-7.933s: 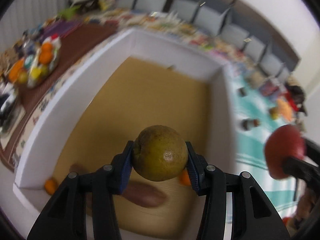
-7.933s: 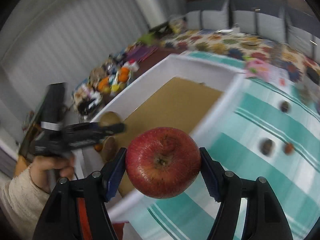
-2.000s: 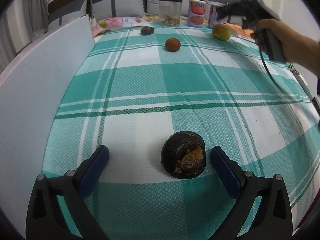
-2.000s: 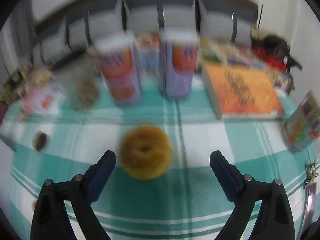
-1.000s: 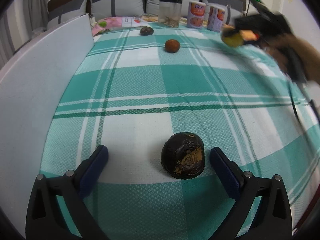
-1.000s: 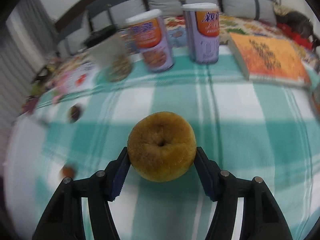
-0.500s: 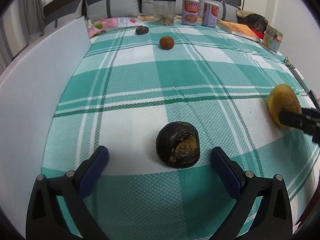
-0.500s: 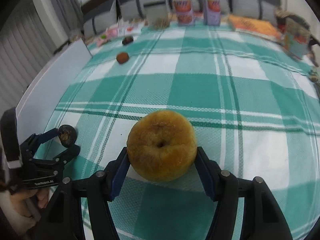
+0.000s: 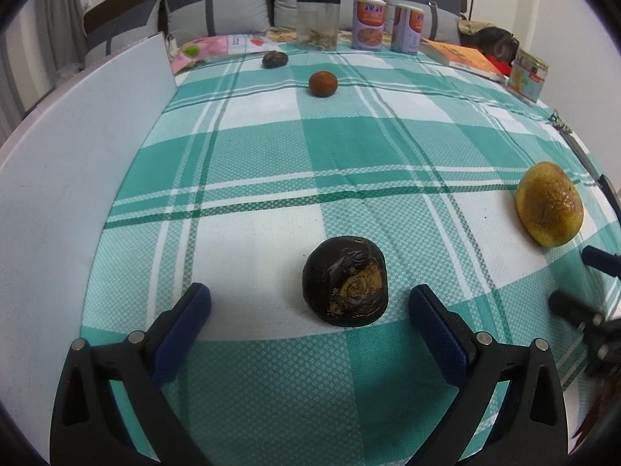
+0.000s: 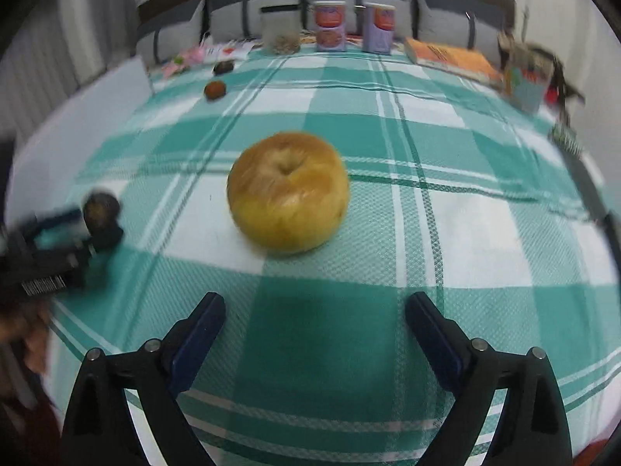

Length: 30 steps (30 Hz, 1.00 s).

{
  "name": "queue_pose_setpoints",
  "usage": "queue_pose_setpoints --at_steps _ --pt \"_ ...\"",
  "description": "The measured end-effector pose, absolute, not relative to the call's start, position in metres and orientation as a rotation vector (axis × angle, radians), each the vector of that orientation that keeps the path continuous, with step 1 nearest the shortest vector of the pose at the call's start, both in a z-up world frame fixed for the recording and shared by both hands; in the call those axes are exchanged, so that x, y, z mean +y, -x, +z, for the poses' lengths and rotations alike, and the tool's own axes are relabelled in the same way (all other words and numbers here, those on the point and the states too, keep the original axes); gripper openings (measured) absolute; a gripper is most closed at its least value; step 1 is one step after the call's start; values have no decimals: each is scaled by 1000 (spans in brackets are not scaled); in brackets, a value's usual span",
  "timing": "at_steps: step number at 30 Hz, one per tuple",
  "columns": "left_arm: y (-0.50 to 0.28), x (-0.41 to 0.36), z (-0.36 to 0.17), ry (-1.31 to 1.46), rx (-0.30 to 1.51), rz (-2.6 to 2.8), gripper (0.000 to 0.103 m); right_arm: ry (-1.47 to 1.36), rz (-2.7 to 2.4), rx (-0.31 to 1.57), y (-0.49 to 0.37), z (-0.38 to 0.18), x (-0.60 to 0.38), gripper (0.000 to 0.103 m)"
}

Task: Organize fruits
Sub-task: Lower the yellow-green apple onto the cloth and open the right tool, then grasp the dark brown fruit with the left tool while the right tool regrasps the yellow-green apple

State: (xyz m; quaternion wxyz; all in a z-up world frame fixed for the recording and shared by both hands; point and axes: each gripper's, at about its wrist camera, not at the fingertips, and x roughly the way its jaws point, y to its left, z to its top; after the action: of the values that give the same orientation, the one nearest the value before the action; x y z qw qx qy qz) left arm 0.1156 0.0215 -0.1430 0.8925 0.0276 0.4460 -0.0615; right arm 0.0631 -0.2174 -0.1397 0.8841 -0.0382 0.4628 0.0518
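left gripper (image 9: 308, 312): jaws wide apart, dark fruit (image 9: 344, 280) on the cloth (image 9: 349, 147) between its fingers, untouched | right gripper (image 10: 314, 320): jaws wide apart, clear of the yellow fruit (image 10: 288, 192) lying ahead on the cloth | box wall (image 9: 73, 178) left; small orange fruit (image 9: 323, 84) far back

A green-and-white checked cloth (image 9: 271, 147) covers the surface. On it lies a dark shrivelled fruit (image 9: 344, 280) — the landmark here. Right of it rests a yellow fruit (image 9: 549, 204); far beyond it sit a small orange-brown fruit (image 9: 323, 84) and another dark fruit (image 9: 274, 59). Beyond those stand a clear jar (image 9: 318, 22), two cans (image 9: 368, 23) and a book (image 9: 464, 58) — a white board (image 9: 77, 147) rises to its left.
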Motion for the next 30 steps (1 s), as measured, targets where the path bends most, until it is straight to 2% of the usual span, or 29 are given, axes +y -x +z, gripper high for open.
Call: queue_pose_setpoints --at_steps 2,20,23,26,30 --pt "-115 22 -142 -57 925 -128 103 76 105 949 -61 -142 -215 103" --pt "-116 23 -142 -53 936 -140 102 65 98 911 -59 -144 -215 103" --pt "-119 34 -132 2 1011 -226 100 -3 161 968 -64 -137 -226 102" --pt "-118 43 -116 68 993 -293 100 -242 219 993 -70 -119 -264 102" --pt "-127 15 -117 -78 1015 -326 100 -127 304 1083 -97 -96 -256 102"
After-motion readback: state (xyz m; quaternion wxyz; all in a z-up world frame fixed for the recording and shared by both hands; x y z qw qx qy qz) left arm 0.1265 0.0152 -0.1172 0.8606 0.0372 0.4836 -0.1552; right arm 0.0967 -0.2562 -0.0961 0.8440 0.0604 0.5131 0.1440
